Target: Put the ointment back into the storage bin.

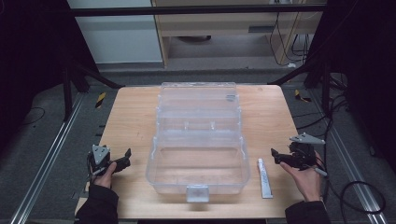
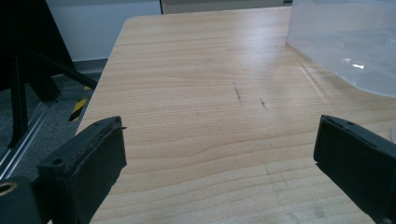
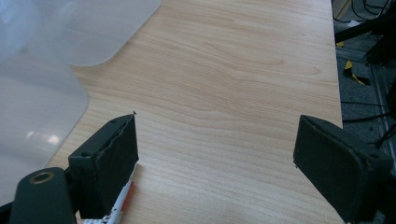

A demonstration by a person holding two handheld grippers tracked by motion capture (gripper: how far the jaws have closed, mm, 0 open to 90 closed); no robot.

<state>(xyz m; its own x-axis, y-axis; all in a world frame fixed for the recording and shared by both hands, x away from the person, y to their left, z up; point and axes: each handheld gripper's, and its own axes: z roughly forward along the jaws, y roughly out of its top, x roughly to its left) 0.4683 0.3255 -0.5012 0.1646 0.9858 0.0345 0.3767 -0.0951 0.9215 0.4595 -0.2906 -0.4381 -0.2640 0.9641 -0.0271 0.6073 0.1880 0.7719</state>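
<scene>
A wooden table carries a clear plastic box, its lid thrown open, which lies between the two grippers. The left gripper hovers well apart from the box's left wall, its jaws spread wide with nothing between them but bare wood. The right gripper sits off the box's right side, jaws likewise wide apart and empty. A small white tube lies just beside the right gripper's left jaw, between that gripper and the box.
</scene>
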